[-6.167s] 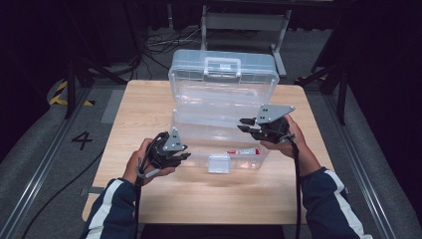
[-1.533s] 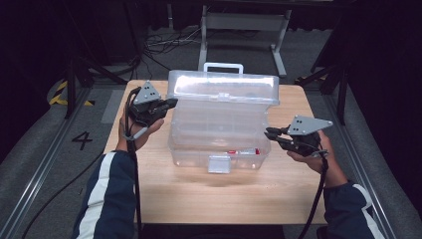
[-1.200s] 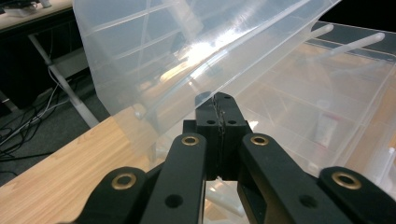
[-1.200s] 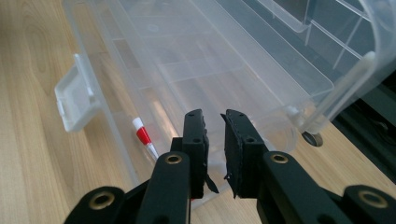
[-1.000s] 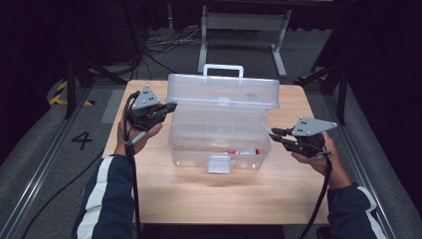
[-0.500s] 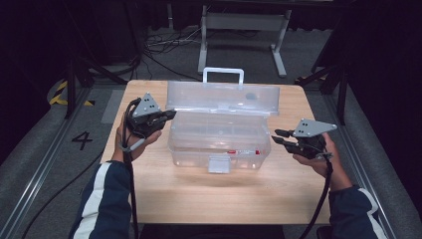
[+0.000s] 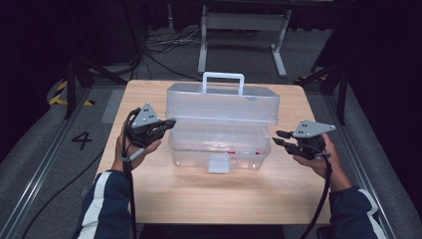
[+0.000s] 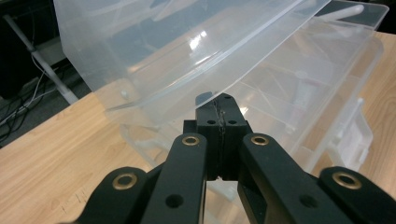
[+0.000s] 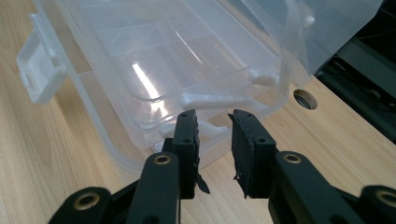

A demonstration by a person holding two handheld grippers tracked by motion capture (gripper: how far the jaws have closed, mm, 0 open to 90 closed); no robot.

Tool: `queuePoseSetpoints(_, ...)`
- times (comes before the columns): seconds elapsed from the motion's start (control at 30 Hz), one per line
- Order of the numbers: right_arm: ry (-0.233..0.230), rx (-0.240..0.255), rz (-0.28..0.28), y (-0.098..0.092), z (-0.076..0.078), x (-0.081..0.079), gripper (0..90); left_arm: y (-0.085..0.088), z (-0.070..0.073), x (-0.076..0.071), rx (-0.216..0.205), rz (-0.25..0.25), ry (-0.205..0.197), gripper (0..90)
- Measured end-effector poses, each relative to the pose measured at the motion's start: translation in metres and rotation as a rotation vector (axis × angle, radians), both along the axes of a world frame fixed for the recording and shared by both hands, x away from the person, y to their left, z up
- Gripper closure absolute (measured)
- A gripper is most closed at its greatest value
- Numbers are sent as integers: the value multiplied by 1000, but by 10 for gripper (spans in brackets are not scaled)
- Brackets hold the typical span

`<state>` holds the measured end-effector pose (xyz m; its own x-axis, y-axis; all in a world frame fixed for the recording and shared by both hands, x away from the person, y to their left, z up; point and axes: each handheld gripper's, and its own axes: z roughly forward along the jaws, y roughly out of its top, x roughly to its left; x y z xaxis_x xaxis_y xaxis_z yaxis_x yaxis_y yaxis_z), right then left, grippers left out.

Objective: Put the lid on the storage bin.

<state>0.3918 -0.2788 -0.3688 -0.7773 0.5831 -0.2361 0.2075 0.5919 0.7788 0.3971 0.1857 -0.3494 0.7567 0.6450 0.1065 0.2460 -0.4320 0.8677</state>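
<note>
Clear plastic toolbox (image 7: 219,144) mid-table on the wooden table (image 7: 149,184), lid (image 7: 224,104) partly raised, one gripper at each end.

Left gripper (image 7: 166,123) at the box's left end, jaws pressed together with nothing between them, tips right under the lid's edge (image 8: 187,88) in the left gripper view; whether touching it, cannot tell. Right gripper (image 7: 278,138) just beside the box's right end, jaws parted by a narrow gap, holding nothing, aimed at the lower corner of the tub (image 9: 154,84) in the right gripper view. White latch (image 7: 219,163) hanging on the front wall, white handle (image 7: 223,78) upright on the lid's far side. Something small and red (image 7: 234,150) lying inside the tub, too small to identify. Round hole (image 9: 306,99) in the tabletop past the box's corner.
</note>
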Motion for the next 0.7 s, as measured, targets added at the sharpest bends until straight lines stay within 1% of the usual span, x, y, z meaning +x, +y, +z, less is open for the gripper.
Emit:
queuePoseSetpoints(0.03,3,-6,2,0,-1,-1,719,0,-1,-1,-11,0,5,900)
queuePoseSetpoints(0.07,3,-8,2,0,-1,-1,719,0,-2,-2,-11,5,1,900)
queuePoseSetpoints(0.13,6,-13,-2,0,-2,-1,720,-1,-5,-2,-26,3,4,900)
queuePoseSetpoints(0.27,5,-17,0,0,-4,-1,713,1,-7,-4,-34,3,0,900)
queuePoseSetpoints(0.33,6,-5,8,-2,-4,-2,705,1,-8,-5,-45,-1,1,900)
queuePoseSetpoints(0.4,9,1,11,-3,-5,-2,701,1,-8,-6,-45,-1,2,900)
queuePoseSetpoints(0.53,9,-9,24,-6,-11,-4,677,1,-10,-7,-41,-5,5,900)
queuePoseSetpoints(0.67,9,-6,30,-7,-14,-6,669,3,-12,-9,-29,-6,6,900)
queuePoseSetpoints(0.7,8,-7,31,-7,-15,-7,663,3,-13,-9,-32,-8,11,900)
